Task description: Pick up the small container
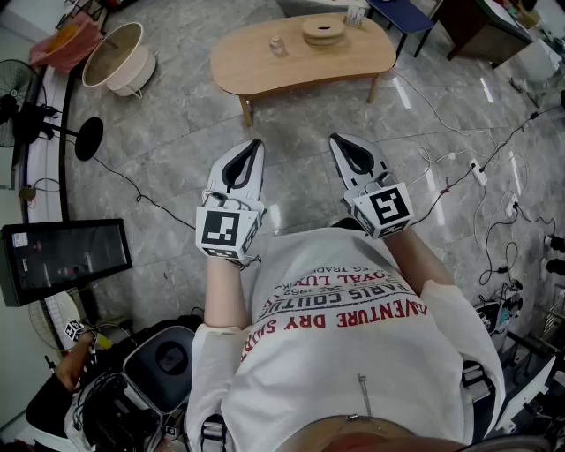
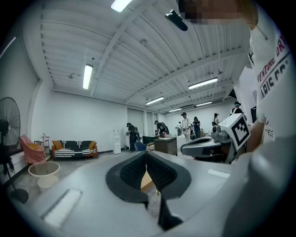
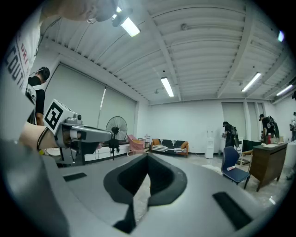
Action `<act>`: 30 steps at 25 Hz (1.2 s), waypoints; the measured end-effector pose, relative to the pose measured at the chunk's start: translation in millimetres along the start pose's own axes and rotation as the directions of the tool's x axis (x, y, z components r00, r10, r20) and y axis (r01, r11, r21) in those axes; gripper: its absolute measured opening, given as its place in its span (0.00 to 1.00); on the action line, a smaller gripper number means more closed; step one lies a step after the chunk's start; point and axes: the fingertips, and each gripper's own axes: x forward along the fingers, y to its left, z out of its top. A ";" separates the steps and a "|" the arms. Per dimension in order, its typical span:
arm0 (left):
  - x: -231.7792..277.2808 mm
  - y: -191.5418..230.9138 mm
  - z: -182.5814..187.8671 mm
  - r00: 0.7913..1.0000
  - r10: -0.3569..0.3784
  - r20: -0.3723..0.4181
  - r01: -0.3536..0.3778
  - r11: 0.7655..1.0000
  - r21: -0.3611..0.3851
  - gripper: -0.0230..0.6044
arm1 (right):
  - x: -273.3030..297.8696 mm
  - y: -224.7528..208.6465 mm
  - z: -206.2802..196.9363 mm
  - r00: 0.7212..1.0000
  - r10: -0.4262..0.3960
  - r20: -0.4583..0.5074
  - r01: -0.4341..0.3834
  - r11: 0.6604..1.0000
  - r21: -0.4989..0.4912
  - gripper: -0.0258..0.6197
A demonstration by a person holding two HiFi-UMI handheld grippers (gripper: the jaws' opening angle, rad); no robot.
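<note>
The small container [image 1: 276,44] is a little clear jar standing on the low wooden table [image 1: 256,66] far ahead of me, beside a round wooden disc [image 1: 323,31]. Both grippers are held at chest height, well short of the table, and they point toward it. My left gripper [image 1: 256,143] is shut with nothing in it; in its own view the fingertips meet [image 2: 146,152] and a strip of the table [image 2: 147,179] shows through the gap below them. My right gripper [image 1: 338,139] is also shut and empty, its tips touching [image 3: 148,156].
A round basket [image 1: 119,55] and a standing fan [image 1: 35,124] are at the left, with a dark monitor [image 1: 66,258] nearer me. Cables and a power strip [image 1: 477,172] lie on the floor at the right. A blue chair [image 1: 402,13] stands behind the table.
</note>
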 end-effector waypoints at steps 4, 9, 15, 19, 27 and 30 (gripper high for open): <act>-3.0 0.6 2.6 1.000 0.002 0.001 -0.002 1.000 -0.002 0.06 | -0.4 1.9 2.5 1.000 0.000 -0.002 0.000 1.000 0.001 0.03; -10.3 6.0 2.3 1.000 -0.001 0.008 0.001 1.000 -0.009 0.06 | 3.5 9.9 2.1 1.000 0.002 -0.006 -0.001 1.000 0.007 0.03; -15.3 2.4 1.0 0.998 -0.034 0.057 0.036 0.999 -0.034 0.14 | 5.9 11.5 -0.2 1.000 -0.015 0.013 0.015 0.999 0.052 0.03; -14.4 8.5 -8.9 0.998 -0.037 0.053 0.039 0.998 -0.042 0.53 | 10.1 10.0 -4.3 0.999 -0.045 0.006 0.044 0.995 0.093 0.03; 9.6 34.9 -36.8 1.000 -0.009 0.000 0.009 0.996 -0.085 0.64 | 36.4 -6.6 -18.8 0.999 -0.031 -0.035 0.034 0.994 0.101 0.03; 31.0 41.9 -48.1 0.999 -0.013 -0.033 0.010 0.997 -0.079 0.64 | 55.0 -23.8 -26.8 0.999 -0.012 -0.038 0.016 0.994 0.107 0.03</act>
